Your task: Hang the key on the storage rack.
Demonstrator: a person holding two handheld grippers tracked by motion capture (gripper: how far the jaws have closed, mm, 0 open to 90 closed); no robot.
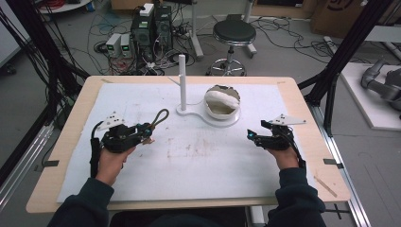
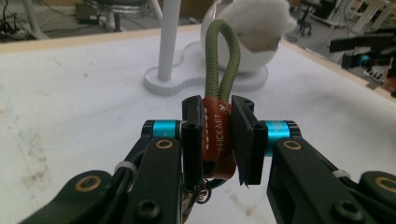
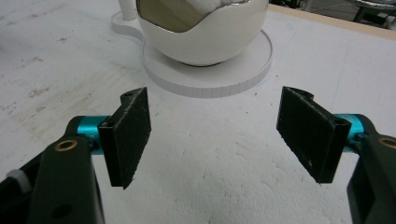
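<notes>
Left gripper (image 2: pixel 218 140) clamps the keychain (image 2: pixel 217 112); right gripper (image 3: pixel 215 135) idle, jaws apart. Lift step. Next, likely: loop over the post (image 1: pixel 182 80) at 1 o'clock.

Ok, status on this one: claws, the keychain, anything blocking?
Left claw shut on keychain, olive loop up. Right claw open, nothing between its jaws. White post and bowl ahead on the stand, path open.
</notes>
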